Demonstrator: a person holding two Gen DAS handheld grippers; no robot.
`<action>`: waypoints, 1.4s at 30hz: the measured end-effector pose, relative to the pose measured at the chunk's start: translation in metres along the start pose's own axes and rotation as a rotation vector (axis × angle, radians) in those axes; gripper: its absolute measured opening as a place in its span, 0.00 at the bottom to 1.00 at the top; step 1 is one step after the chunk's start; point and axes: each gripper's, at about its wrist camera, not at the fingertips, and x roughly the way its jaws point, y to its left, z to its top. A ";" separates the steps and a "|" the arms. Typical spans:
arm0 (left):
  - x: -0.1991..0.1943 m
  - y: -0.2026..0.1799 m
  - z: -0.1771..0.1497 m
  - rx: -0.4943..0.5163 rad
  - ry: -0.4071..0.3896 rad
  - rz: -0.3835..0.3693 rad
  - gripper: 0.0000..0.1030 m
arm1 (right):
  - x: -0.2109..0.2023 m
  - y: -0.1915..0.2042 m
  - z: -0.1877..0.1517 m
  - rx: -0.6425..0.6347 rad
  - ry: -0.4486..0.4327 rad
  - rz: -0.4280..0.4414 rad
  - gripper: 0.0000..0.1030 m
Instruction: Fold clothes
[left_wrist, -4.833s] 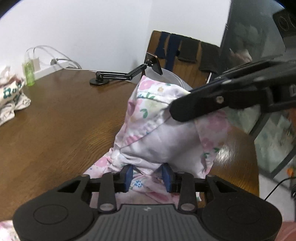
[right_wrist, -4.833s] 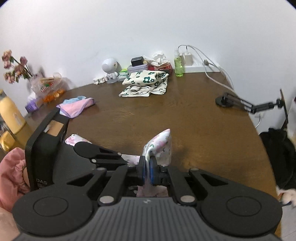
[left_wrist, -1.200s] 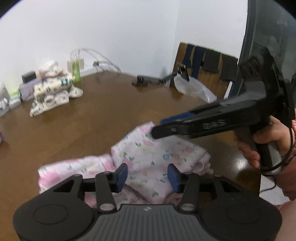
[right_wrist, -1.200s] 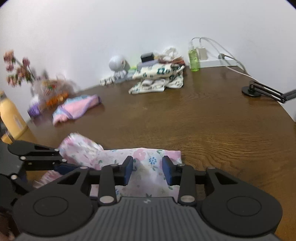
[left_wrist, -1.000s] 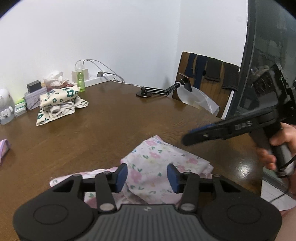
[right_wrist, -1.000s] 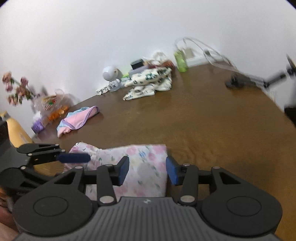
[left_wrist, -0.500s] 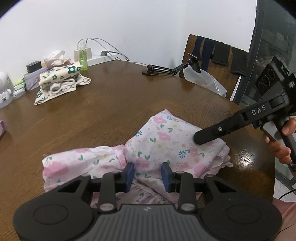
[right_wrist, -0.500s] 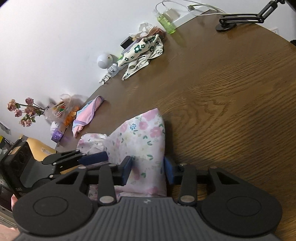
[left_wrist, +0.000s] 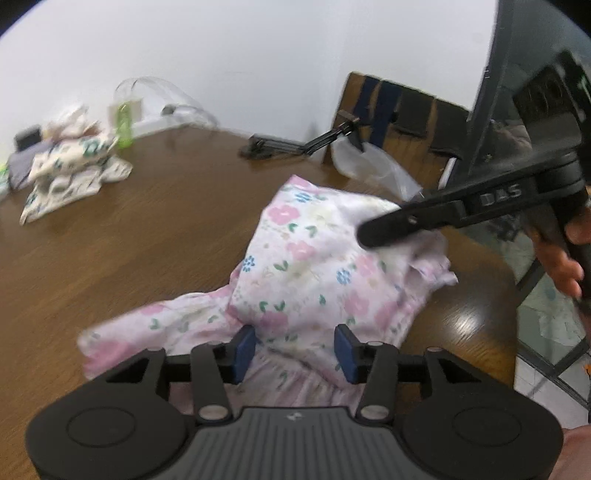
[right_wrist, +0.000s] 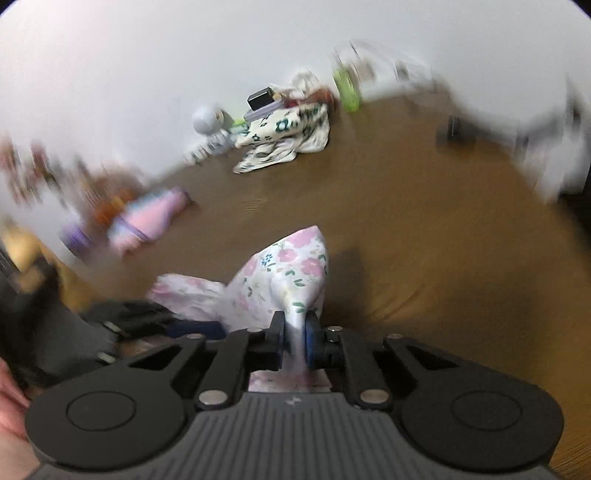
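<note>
The left tongs (left_wrist: 295, 349) hang over the near edge of a pink floral garment (left_wrist: 303, 280) on the brown tabletop (left_wrist: 129, 240); their jaws are opening, with a fold of the cloth between the blue pads but not pressed. From the right, the right tongs (left_wrist: 365, 236) reach in, their tip on the garment's raised far corner, a hand (left_wrist: 561, 258) gripping the handle. Far left lies a green-flowered cloth pile (left_wrist: 70, 173) beside a green bottle (left_wrist: 123, 123). A black folding stand (left_wrist: 295, 146) lies at the far edge.
</note>
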 end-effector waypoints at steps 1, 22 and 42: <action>-0.002 -0.003 0.001 0.015 -0.011 -0.003 0.46 | -0.005 0.007 0.006 -0.067 0.001 -0.054 0.09; -0.010 0.023 -0.002 -0.002 -0.007 0.017 0.54 | 0.001 0.105 0.010 -0.699 0.071 -0.340 0.09; -0.060 0.026 -0.048 0.056 -0.050 0.034 0.55 | 0.028 0.149 -0.016 -0.621 0.147 -0.033 0.10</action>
